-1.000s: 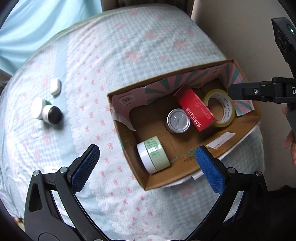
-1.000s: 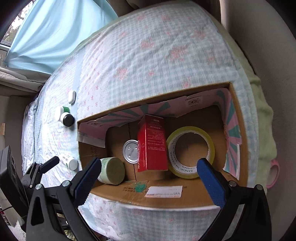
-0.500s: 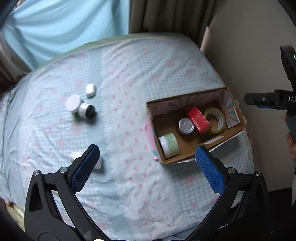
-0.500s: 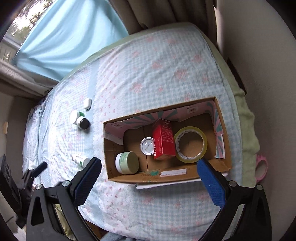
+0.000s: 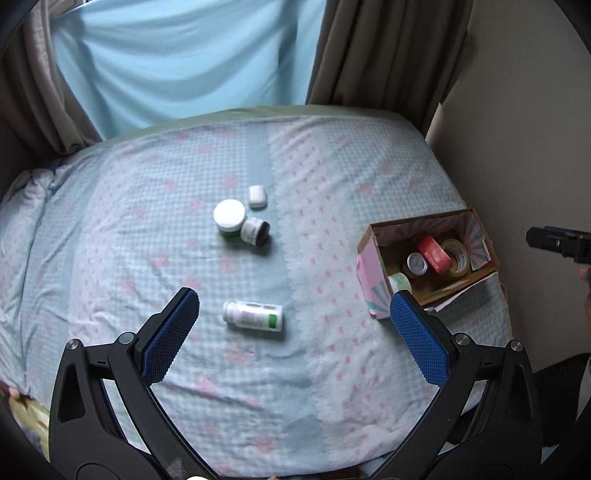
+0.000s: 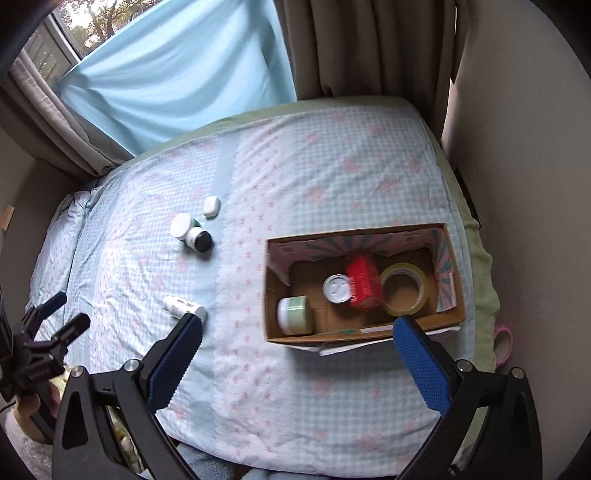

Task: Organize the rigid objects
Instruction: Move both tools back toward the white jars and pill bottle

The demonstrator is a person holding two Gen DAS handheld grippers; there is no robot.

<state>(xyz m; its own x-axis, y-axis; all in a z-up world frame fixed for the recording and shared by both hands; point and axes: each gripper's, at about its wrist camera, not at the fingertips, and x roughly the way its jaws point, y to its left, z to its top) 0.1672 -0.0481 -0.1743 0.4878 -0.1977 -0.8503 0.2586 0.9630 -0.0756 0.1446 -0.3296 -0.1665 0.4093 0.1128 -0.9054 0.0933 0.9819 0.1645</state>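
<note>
White pill bottle [image 5: 253, 316] lying on its side on the bedspread [image 5: 147, 229], between and just beyond the spread blue pads of the left gripper [image 5: 291, 332], untouched. Right gripper [image 6: 295, 363] likewise wide open, empty, above the cardboard box [image 6: 364, 334].

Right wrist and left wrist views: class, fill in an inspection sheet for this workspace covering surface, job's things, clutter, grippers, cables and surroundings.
Surface: bed with checked floral sheet, wrinkled.
Job's things: cardboard box holds green jar, tin, red carton, tape roll. Loose on the sheet: white bottle lying flat, white-lidded jar touching black-capped jar, small white case.
Clutter: pink object past the bed's edge.
Grippers: left gripper open, empty; right gripper open, empty.
Cables: nothing seen.
Surroundings: curtains, blue cloth, window.
</note>
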